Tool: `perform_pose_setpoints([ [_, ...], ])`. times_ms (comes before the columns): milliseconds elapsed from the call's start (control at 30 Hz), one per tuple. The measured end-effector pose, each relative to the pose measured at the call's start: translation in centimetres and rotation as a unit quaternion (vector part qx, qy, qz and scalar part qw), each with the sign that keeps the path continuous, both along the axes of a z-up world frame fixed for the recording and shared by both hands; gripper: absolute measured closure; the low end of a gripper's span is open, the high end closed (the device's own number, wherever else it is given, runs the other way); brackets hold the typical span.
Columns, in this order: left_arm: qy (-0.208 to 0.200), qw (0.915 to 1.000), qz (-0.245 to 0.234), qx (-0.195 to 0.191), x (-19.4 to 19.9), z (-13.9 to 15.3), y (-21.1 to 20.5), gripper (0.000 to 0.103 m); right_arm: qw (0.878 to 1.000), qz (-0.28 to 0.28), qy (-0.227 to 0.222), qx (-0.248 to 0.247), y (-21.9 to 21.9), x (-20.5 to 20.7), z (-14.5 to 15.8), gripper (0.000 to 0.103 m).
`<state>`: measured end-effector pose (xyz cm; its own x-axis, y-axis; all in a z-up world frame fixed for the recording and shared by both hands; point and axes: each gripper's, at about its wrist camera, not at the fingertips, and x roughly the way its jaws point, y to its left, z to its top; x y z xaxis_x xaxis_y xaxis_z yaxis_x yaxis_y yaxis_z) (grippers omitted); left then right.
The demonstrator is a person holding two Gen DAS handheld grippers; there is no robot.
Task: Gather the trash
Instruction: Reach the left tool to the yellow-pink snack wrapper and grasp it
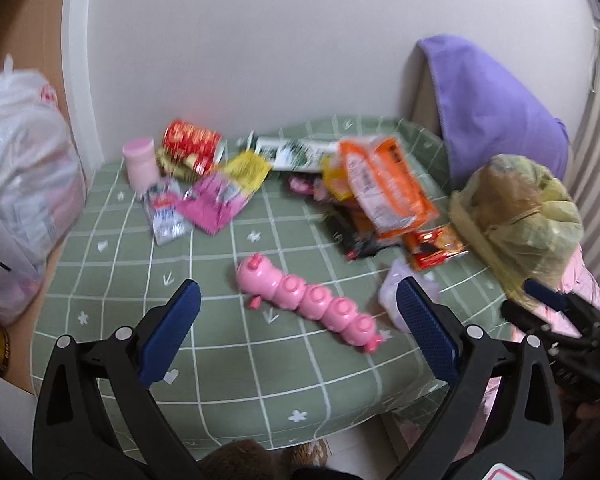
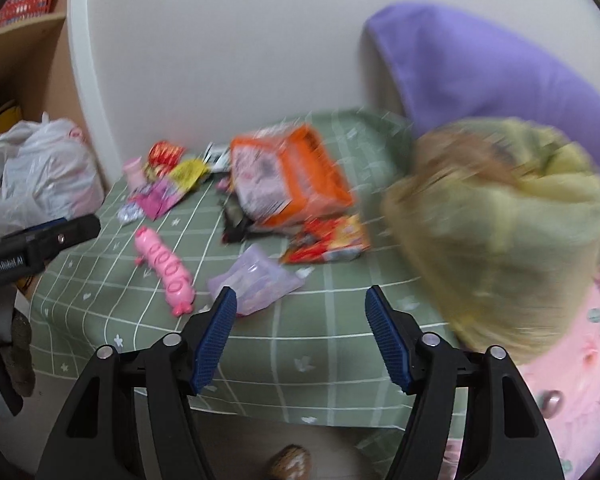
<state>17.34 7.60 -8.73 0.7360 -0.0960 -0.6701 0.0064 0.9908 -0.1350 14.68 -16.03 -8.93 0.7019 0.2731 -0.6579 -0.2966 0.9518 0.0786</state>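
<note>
Trash lies on a green checked tablecloth (image 1: 228,364): an orange package (image 1: 392,184), a red snack wrapper (image 1: 434,246), a pale purple wrapper (image 2: 256,280), a pink wrapper (image 1: 214,204), a yellow wrapper (image 1: 250,168) and a red can (image 1: 192,144). A yellow-green trash bag (image 1: 516,216) sits at the table's right edge and fills the right of the right wrist view (image 2: 500,236). My left gripper (image 1: 296,320) is open above the near part of the table, around a pink caterpillar toy (image 1: 308,300). My right gripper (image 2: 300,324) is open and empty, just behind the purple wrapper.
A white plastic bag (image 1: 20,184) stands left of the table. A purple cushion (image 1: 488,108) leans on the wall at the back right. A pink bottle (image 1: 140,162) stands at the back left. Pink fabric (image 2: 580,380) lies at the right.
</note>
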Motion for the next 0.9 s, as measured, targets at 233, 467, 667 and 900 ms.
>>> perform_pose_setpoints([
  [233,0.036,0.9989,0.029,-0.007,3.4,-2.3,2.4,0.01,0.995,0.051,0.082,0.035,3.1,4.6,-4.9,0.056],
  [467,0.056,0.9978,0.034,0.011,6.2,-3.0,2.9,0.012,0.992,0.087,0.091,0.031,5.1,7.5,-6.4,0.083],
  [667,0.058,0.9972,0.037,0.03,7.6,-2.0,3.4,0.012,0.987,0.11,0.098,0.056,5.7,9.5,-6.2,0.095],
  [900,0.055,0.9977,0.014,0.036,8.9,-1.2,3.5,0.013,0.991,0.09,0.071,0.069,4.7,10.5,-4.2,0.094],
])
